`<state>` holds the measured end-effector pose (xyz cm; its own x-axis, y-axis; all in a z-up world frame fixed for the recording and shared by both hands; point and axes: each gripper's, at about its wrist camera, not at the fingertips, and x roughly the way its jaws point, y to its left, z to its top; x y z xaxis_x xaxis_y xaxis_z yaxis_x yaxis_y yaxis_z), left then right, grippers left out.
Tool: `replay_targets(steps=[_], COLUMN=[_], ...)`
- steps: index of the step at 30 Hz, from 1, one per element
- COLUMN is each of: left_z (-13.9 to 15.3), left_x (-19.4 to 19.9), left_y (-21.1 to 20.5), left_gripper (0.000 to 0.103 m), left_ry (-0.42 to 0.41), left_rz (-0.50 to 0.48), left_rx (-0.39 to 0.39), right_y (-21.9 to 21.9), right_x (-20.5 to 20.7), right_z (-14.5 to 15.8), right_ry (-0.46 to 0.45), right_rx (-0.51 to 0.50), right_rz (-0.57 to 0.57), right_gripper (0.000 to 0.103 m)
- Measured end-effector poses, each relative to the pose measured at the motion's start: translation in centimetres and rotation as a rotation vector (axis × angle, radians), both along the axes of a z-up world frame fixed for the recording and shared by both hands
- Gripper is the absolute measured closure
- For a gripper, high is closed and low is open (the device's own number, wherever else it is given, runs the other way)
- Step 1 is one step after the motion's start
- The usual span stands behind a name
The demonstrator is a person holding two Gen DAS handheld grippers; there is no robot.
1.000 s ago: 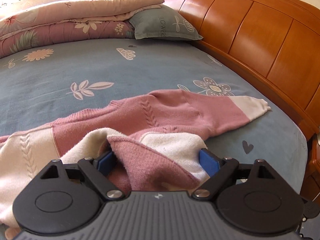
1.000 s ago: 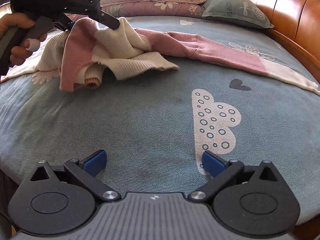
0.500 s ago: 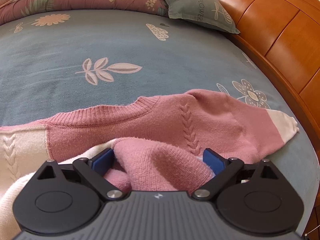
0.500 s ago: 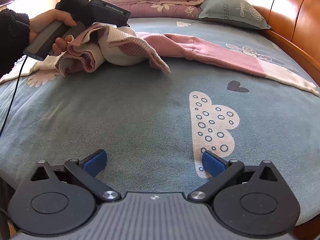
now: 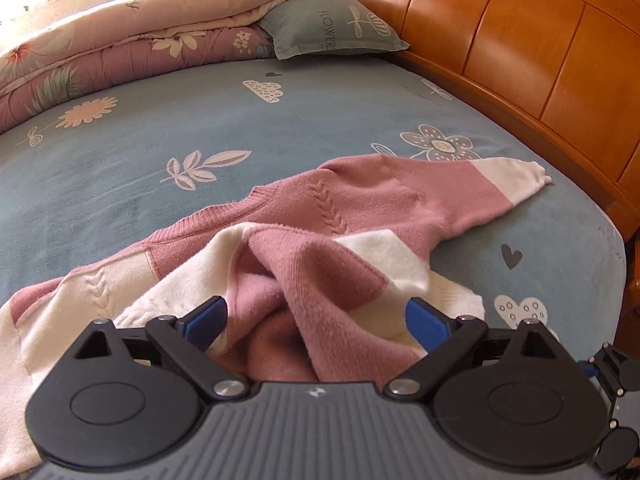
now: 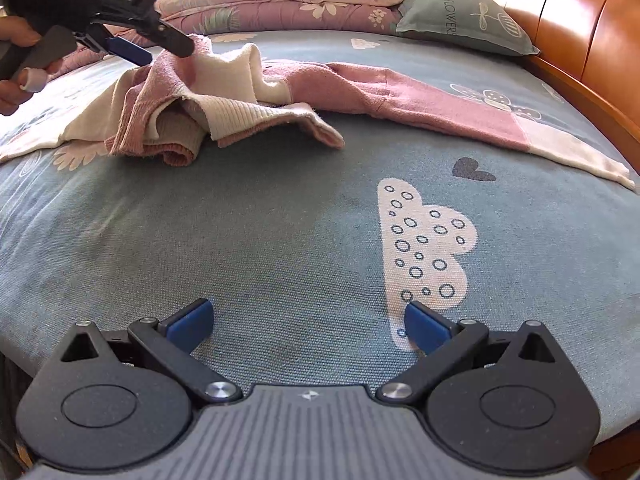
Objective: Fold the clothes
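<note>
A pink and cream knit sweater (image 5: 360,200) lies crumpled on the blue bed sheet (image 5: 160,208), one sleeve (image 5: 512,176) stretched toward the headboard. My left gripper (image 5: 316,316) is open, its blue pads wide apart with a bunched fold of the sweater lying between them. In the right wrist view the left gripper (image 6: 160,46) hovers over the bunched sweater (image 6: 224,96) at the far left, held by a person's hand (image 6: 16,40). My right gripper (image 6: 308,320) is open just above bare sheet, well short of the sweater.
A wooden headboard (image 5: 520,40) runs along the right side. A folded floral quilt (image 5: 120,52) and a grey-green pillow (image 5: 332,28) sit at the far end. The sheet's near edge drops off beside the right gripper. A cloud print (image 6: 424,248) marks bare sheet ahead.
The left gripper carried the bunched sweater and came back down; the bunch now rests on the bed with its ribbed hem spread out. The right gripper has not moved.
</note>
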<state>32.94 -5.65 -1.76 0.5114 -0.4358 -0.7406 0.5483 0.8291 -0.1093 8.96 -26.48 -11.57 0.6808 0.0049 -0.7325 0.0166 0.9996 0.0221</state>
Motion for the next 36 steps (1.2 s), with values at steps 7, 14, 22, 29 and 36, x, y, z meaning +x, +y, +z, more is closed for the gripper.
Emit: replay_targets(steps=[7, 14, 22, 29, 36], left_z=[-0.2, -2.8, -5.1, -6.5, -7.3], left_x=[-6.2, -9.7, -10.2, -10.2, -9.6], left_y=[0.4, -0.2, 0.8, 1.9, 2.3], left_gripper=[0.007, 0.007, 0.007, 0.007, 0.007], left_ry=[-0.083, -0.155, -0.127, -0.083, -0.056], left_rz=[-0.089, -0.146, -0.083, -0.038, -0.031], left_rx=[0.098, 0.209, 0.176, 0.133, 0.121], right_y=[0.4, 1.2, 3.7, 7.0, 7.7], right_x=[0.0, 0.8, 5.5, 8.5, 9.8], right_z=[0.6, 2.7, 4.2, 1.4, -2.1], right_ry=[0.043, -0.066, -0.220, -0.240, -0.250], right_rx=[-0.018, -0.127, -0.402, -0.771, -1.006], right_rz=[0.013, 0.076, 0.241, 0.488, 0.650], right_gripper=[0.000, 0.000, 0.000, 0.033, 0.074])
